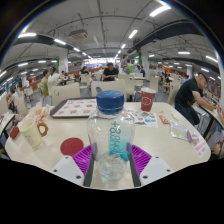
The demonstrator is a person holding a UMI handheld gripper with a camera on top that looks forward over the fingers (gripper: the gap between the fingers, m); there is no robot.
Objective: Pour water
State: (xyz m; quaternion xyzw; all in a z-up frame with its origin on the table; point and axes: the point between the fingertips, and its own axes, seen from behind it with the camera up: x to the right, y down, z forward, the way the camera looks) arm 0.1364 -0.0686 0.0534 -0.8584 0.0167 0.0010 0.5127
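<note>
A clear plastic water bottle (110, 135) with a blue cap stands upright between my fingers. My gripper (111, 176) is shut on its lower body, with the purple pads (84, 158) pressing on both sides. The bottle's base hangs just above the near edge of the white table (160, 150). A red paper cup (148, 99) stands farther back on the table, to the right of the bottle. A flat red disc (71, 146) lies on the table just left of my fingers.
A dark tray (75, 107) rests at the back left of the table. Small packets and a paper holder (36, 128) sit at the left edge, leaflets (150, 119) at the right. A person (190, 97) sits at the right side. More tables and chairs fill the hall behind.
</note>
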